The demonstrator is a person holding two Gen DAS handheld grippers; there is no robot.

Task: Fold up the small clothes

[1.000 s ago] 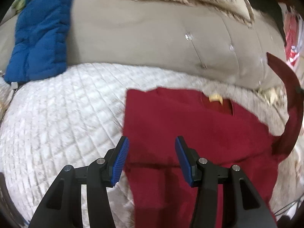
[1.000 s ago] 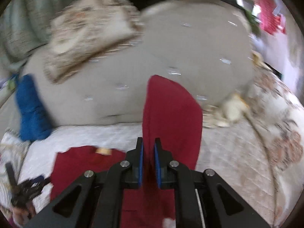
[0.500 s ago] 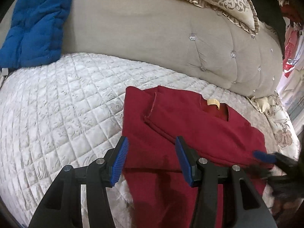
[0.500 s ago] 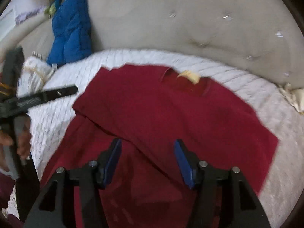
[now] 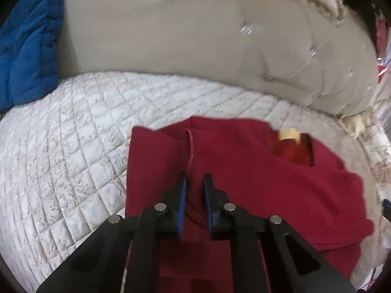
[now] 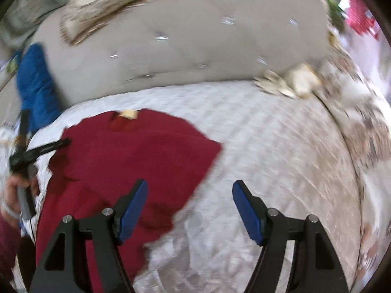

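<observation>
A quilted bed [image 5: 73, 146] carries the red top [image 5: 256, 175], spread flat near the headboard [image 5: 183, 36] for folding. The left gripper [image 5: 194, 183] is pinched shut on a sleeve hem [image 5: 189, 151], likely to fold it inward. The right gripper [image 6: 190, 195] is opening, empty, over the top's edge.

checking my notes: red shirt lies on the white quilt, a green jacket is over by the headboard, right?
One thing is wrong: the jacket by the headboard is blue, not green. The left wrist view shows it clearly. The red shirt does lie on the white quilt.
</observation>
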